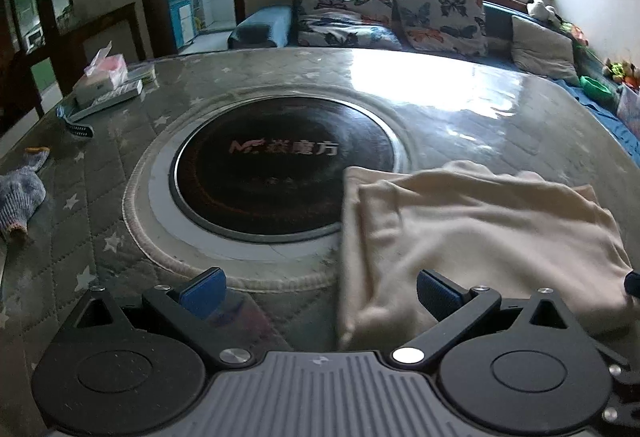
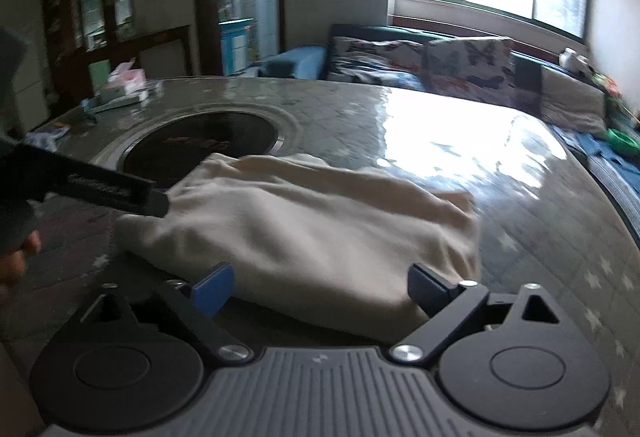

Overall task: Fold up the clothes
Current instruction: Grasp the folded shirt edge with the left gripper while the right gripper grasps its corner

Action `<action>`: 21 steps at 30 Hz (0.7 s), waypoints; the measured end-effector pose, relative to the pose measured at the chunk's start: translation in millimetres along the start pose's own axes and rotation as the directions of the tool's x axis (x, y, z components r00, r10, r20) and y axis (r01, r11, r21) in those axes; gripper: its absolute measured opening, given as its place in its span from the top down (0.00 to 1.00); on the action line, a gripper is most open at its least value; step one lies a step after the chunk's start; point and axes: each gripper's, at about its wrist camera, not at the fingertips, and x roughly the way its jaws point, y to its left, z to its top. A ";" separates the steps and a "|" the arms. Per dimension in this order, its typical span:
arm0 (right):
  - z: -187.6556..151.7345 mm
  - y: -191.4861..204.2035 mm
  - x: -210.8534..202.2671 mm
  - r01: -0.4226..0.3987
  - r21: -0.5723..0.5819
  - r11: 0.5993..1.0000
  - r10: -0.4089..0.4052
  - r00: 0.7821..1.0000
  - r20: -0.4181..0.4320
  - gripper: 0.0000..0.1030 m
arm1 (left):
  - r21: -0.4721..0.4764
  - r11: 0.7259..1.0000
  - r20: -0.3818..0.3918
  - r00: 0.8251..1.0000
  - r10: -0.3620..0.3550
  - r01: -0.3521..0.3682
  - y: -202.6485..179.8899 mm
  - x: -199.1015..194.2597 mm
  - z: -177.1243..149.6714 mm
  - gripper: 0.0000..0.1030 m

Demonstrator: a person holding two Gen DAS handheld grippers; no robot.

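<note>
The left hand-held gripper (image 1: 322,293) hangs low over the tabletop (image 1: 460,93) with its blue pads spread wide apart and nothing between them; only its right pad overlaps the near left corner of the cream garment (image 1: 472,229). The right hand-held gripper (image 2: 320,291) is likewise spread wide and empty, and sits squarely in front of the garment's (image 2: 304,221) near edge, which runs across the gap between its fingers.

The garment lies already folded into a rough rectangle on the near right part of the tabletop, its far left corner resting on the rim of the dark round hob (image 1: 280,165) set into the middle. From the left gripper it lies ahead and to the right; from the right gripper it lies straight ahead, so the right one seems the nearer to a clean grip on the edge. Its long axis appears to run from side to side across both views, though fisheye bending and motion blur make that hard to be sure of. The left folded edge runs straight away from the camera.

A grey sock (image 1: 20,197) lies well apart at the far left.
</note>
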 end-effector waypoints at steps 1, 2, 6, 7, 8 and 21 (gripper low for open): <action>3.6 3.6 1.9 -0.024 -0.016 1.000 0.024 1.000 -0.005 0.11 | -0.010 1.000 -0.004 1.000 -0.001 0.000 3.7 1.9 2.0 0.00; 7.4 8.0 4.0 -0.047 -0.034 0.998 0.047 0.999 -0.008 0.11 | -0.020 1.000 -0.008 1.000 -0.001 0.001 7.4 3.8 4.0 0.00; 18.1 35.7 12.6 -0.131 -0.155 0.979 0.128 0.991 -0.026 0.15 | -0.088 0.995 -0.006 0.999 -0.039 0.038 25.3 5.4 14.7 0.00; 20.0 43.8 15.3 -0.153 -0.189 0.970 0.149 0.988 -0.036 0.16 | -0.107 0.993 -0.004 0.999 -0.045 0.044 29.4 5.6 17.3 0.00; 21.7 52.7 17.6 -0.171 -0.222 0.960 0.165 0.985 -0.045 0.18 | -0.126 0.991 -0.003 0.999 -0.050 0.049 33.6 5.8 19.9 0.00; 26.5 108.6 42.0 -0.215 -0.430 0.877 0.201 0.976 -0.078 0.72 | -0.409 0.880 -0.047 0.957 -0.286 0.243 60.1 22.2 20.3 0.00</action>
